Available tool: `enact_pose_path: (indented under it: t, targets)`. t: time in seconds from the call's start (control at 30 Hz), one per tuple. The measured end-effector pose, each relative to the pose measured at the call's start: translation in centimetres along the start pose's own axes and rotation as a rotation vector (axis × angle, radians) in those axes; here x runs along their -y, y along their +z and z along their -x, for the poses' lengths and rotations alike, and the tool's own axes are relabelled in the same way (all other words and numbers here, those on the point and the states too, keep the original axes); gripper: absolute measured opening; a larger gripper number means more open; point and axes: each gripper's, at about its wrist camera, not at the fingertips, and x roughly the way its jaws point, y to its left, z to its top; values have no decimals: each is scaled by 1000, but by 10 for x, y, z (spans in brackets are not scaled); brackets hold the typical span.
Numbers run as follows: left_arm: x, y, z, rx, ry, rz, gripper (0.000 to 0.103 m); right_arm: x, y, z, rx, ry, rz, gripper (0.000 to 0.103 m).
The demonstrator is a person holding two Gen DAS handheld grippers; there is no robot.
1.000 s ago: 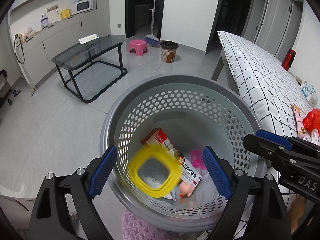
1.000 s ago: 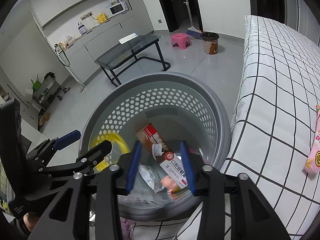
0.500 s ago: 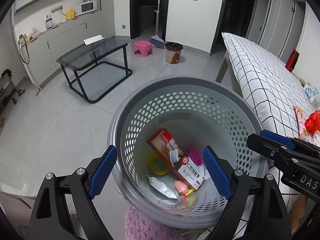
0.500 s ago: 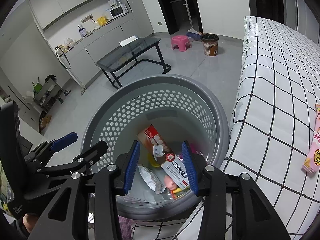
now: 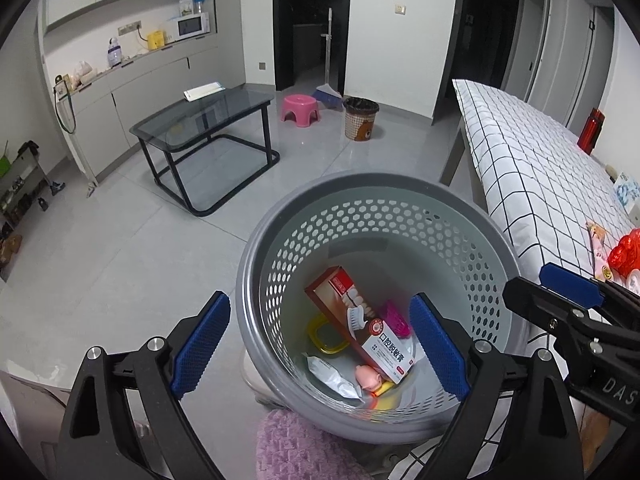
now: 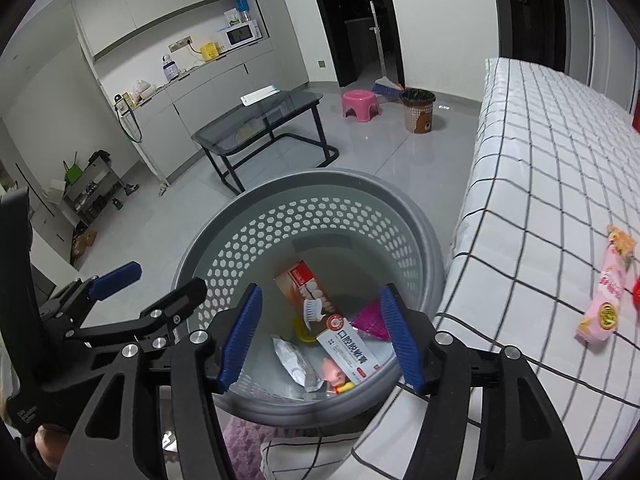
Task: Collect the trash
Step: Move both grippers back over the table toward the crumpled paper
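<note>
A grey perforated basket [image 5: 360,208] stands on the floor beside the bed. Inside lie a toothpaste box [image 5: 360,320], a yellow ring lid [image 5: 324,336] partly under it, a silver packet [image 5: 332,376], a pink mesh piece [image 5: 396,316] and a small pink toy [image 5: 368,376]. My left gripper [image 5: 320,346] hangs open above the basket's near rim, holding nothing. My right gripper [image 6: 320,336] hovers over the same basket [image 6: 320,184] with its jaws opening and nothing between them. A pink snack wrapper [image 6: 604,296] and a red item [image 5: 624,252] lie on the bed.
The checked bed [image 6: 540,160] runs along the right, close against the basket. A glass table [image 5: 204,120], a pink stool [image 5: 300,106], a small brown bin [image 5: 360,118] and a broom stand farther back. A purple fluffy cloth [image 5: 296,440] sits below the basket's near side.
The yellow ring lid, blurred in mid-fall a second ago, now lies at the bottom of the basket. The right gripper's jaws have widened. The left gripper has risen a little.
</note>
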Motion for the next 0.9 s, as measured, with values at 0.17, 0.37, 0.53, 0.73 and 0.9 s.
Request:
enact_pose_path:
  t: [0.17,0.37,0.53,0.73,0.9]
  targets:
    - [4,-1,14,30,5,-3,91,4,-5,19,42,-35,4,65]
    - [20,-1,32,62,-17,-20,91,14,-12,41,80,-75,-3,66]
    - [45,-1,43,82,-50,-49,91,29,-21,64,116,-108,-25,68]
    - [85,-1,52,97,-112,-105,93,61,-38,95,154,-164,-82,70]
    - [123,1,59,115,-171,-151,93,90,-53,124,186,-217,-139,71]
